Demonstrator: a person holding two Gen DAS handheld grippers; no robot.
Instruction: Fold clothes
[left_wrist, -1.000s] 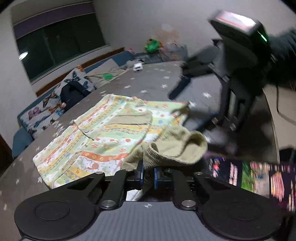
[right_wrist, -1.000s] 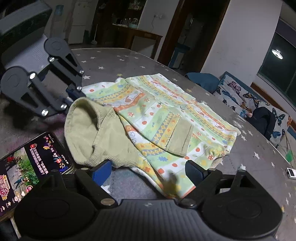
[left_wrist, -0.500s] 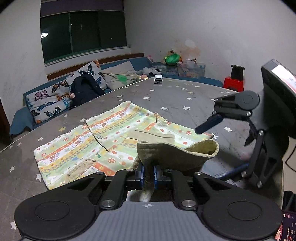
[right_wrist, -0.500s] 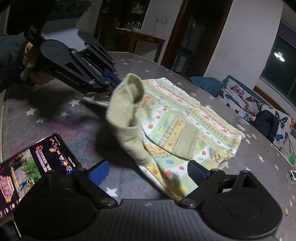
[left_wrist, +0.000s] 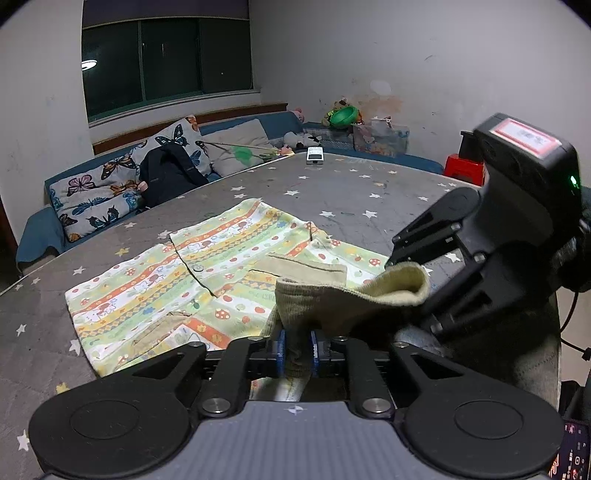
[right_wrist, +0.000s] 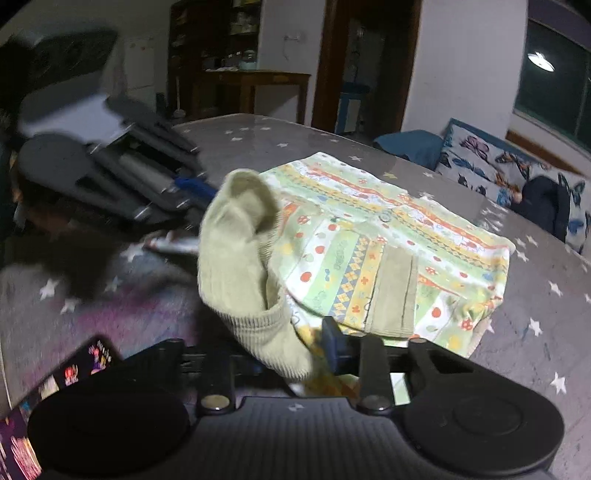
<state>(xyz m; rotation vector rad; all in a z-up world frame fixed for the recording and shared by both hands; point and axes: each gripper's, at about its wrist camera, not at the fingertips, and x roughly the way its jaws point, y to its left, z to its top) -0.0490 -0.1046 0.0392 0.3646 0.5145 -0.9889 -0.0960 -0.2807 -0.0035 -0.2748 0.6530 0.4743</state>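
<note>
Because both grippers clamp the corduroy collar (left_wrist: 332, 295), left gripper (left_wrist: 297, 349) and right gripper (right_wrist: 295, 360) lift it ahead of you, letting the patterned garment (left_wrist: 207, 266) lie flat beyond on the table (left_wrist: 351, 192).

A grey star-patterned table (left_wrist: 332, 192) carries a patterned garment (left_wrist: 207, 266), a phone (right_wrist: 70, 373) and a white remote (left_wrist: 315, 155).
</note>
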